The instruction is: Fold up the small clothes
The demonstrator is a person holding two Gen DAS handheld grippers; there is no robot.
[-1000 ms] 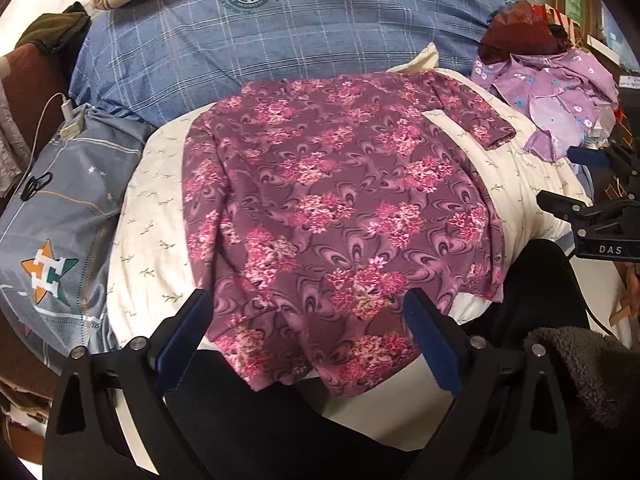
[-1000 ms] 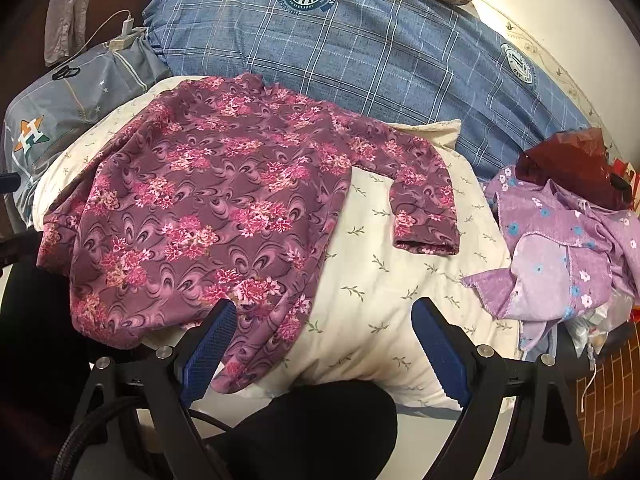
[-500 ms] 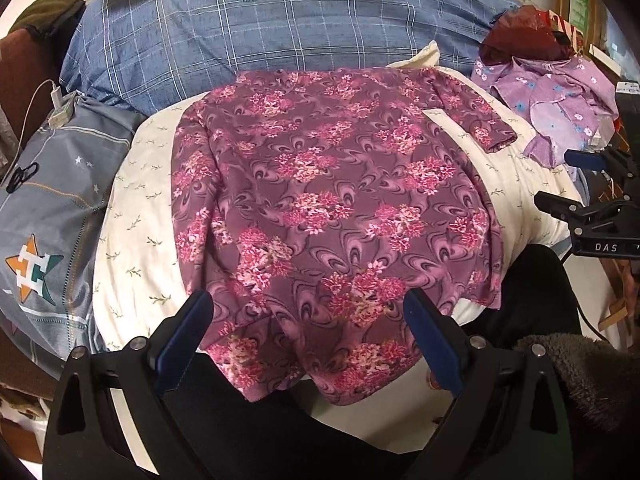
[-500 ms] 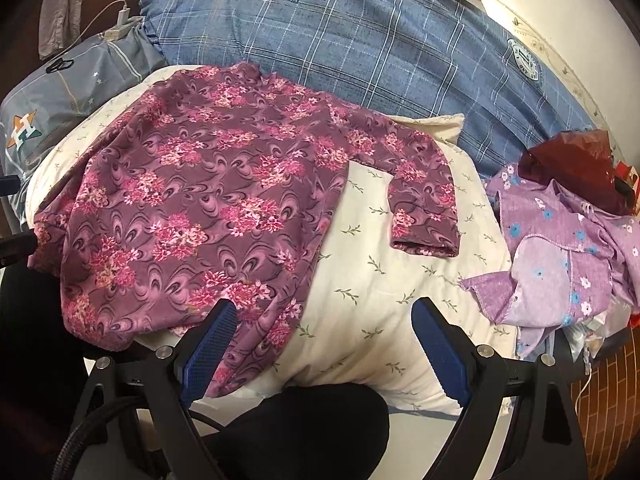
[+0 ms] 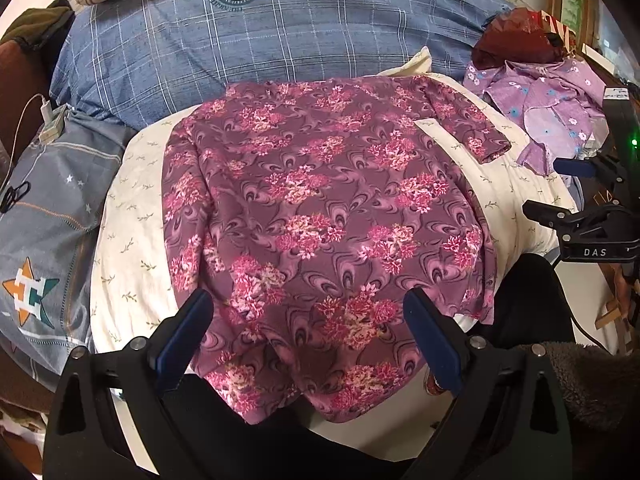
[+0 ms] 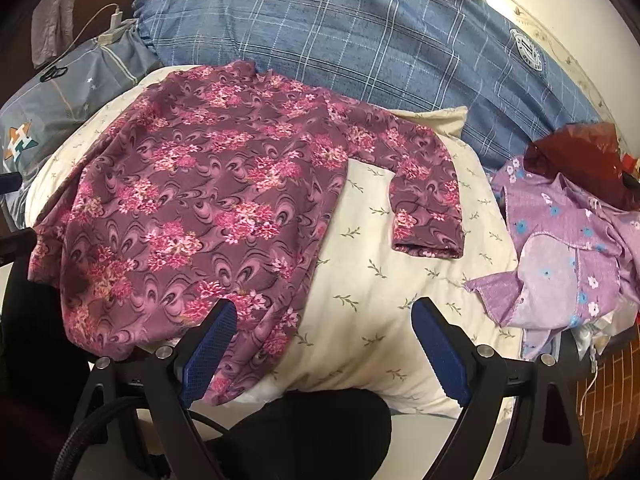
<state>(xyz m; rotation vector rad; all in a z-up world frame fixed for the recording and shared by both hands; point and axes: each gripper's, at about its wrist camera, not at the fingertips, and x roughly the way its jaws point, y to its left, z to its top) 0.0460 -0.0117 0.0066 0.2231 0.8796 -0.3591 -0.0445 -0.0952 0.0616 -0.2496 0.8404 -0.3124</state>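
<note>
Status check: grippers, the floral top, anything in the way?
Left gripper open, empty. Right gripper open, empty. Floral top spread flat on cream pillow, one sleeve out. Lilac garment beside it, clear.

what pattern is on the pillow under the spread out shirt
Cream with small green leafy sprigs on the pillow; the right wrist view shows it best.

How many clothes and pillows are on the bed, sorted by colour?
Maroon floral top: 1
Lilac floral garment: 1
Cream pillow: 1
Grey-blue pillow: 1
Blue plaid quilt: 1
Total: 5
</note>
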